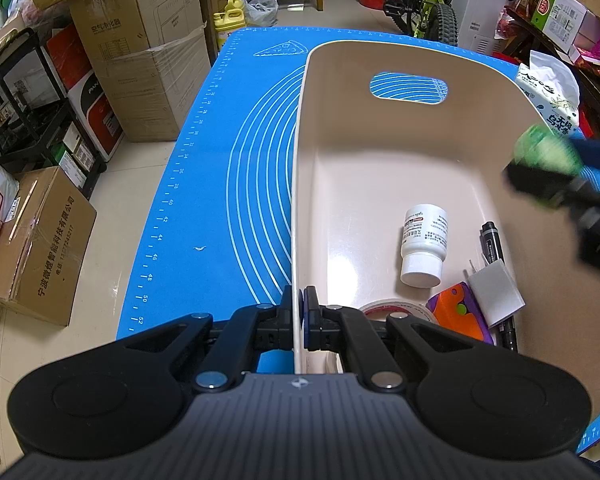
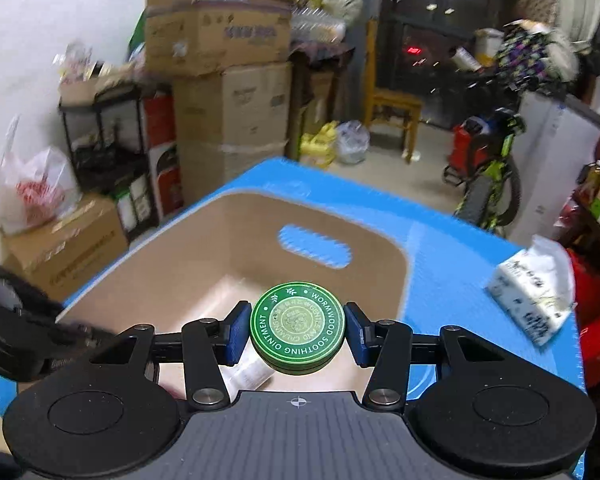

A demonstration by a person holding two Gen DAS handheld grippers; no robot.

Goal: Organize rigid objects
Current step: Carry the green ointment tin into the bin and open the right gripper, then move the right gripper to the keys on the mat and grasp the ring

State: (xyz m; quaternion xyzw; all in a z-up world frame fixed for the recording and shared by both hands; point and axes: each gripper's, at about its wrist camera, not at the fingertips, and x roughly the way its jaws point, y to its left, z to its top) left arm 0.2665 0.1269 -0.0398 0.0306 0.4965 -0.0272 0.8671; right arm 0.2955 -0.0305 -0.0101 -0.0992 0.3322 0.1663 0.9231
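Note:
A beige plastic bin (image 1: 380, 128) with a handle slot stands on the blue mat (image 1: 228, 184). My left gripper (image 1: 299, 312) is shut on the bin's left wall near its front corner. Inside the bin lie a white pill bottle (image 1: 423, 242), a black marker (image 1: 494, 244), a white charger block (image 1: 496, 294), an orange and purple toy (image 1: 456, 314) and a roll of tape (image 1: 396, 308). My right gripper (image 2: 298, 334) is shut on a round green ointment tin (image 2: 298, 326), held above the bin (image 2: 180, 280). In the left wrist view that tin (image 1: 548, 152) is a blur at the bin's right side.
A tissue pack (image 2: 534, 292) lies on the mat right of the bin, also seen as a tissue pack (image 1: 552, 96) from the left. Stacked cardboard boxes (image 1: 140, 60), a black shelf rack (image 1: 32, 120), a wooden chair (image 2: 392, 108) and a bicycle (image 1: 428, 4) surround the table.

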